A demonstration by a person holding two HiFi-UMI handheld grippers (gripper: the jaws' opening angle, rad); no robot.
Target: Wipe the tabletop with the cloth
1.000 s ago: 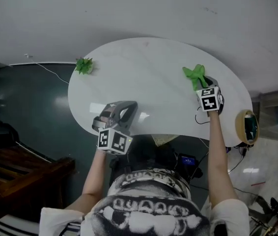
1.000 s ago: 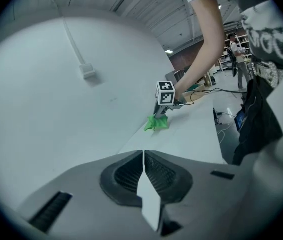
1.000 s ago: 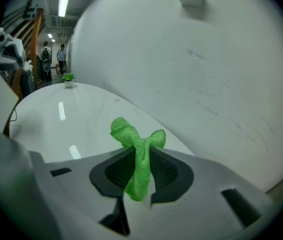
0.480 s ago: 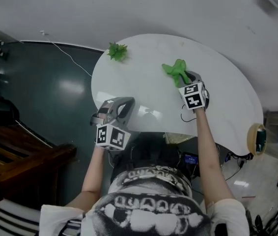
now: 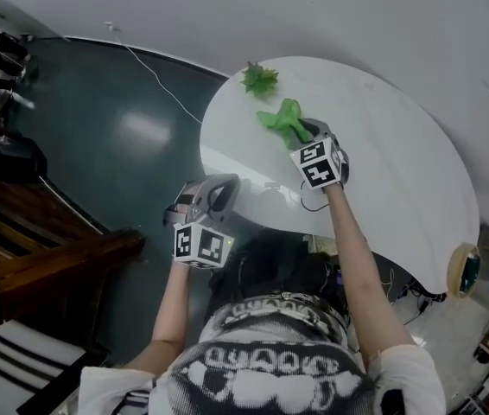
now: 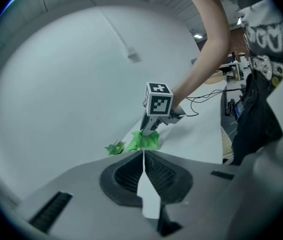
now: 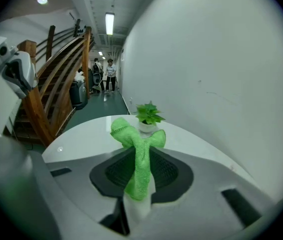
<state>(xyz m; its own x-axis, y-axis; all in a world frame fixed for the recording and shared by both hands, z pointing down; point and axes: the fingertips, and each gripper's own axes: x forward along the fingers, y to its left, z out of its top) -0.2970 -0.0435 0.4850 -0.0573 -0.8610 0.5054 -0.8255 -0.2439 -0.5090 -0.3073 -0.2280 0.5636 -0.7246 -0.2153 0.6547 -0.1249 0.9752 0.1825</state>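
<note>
While your right tongs [image 7: 140, 179] are pinching the green cloth [image 7: 137, 149] tightly, the cloth's free end is bunching up ahead of them over the far left part of the white worktop [image 5: 383, 162], near the small potted plant [image 5: 259, 78]. Your left tongs [image 6: 144, 184] are hovering at the worktop's near left edge, pressed together with nothing between them, well apart from the cloth.

A plain white wall [image 5: 374, 15] meets a dark, glossy teal floor [image 5: 98, 119], with a white cable [image 5: 151, 74] trailing across it. Wooden stairs [image 7: 56, 84] rise at left, under a ceiling strip light [image 7: 109, 23].
</note>
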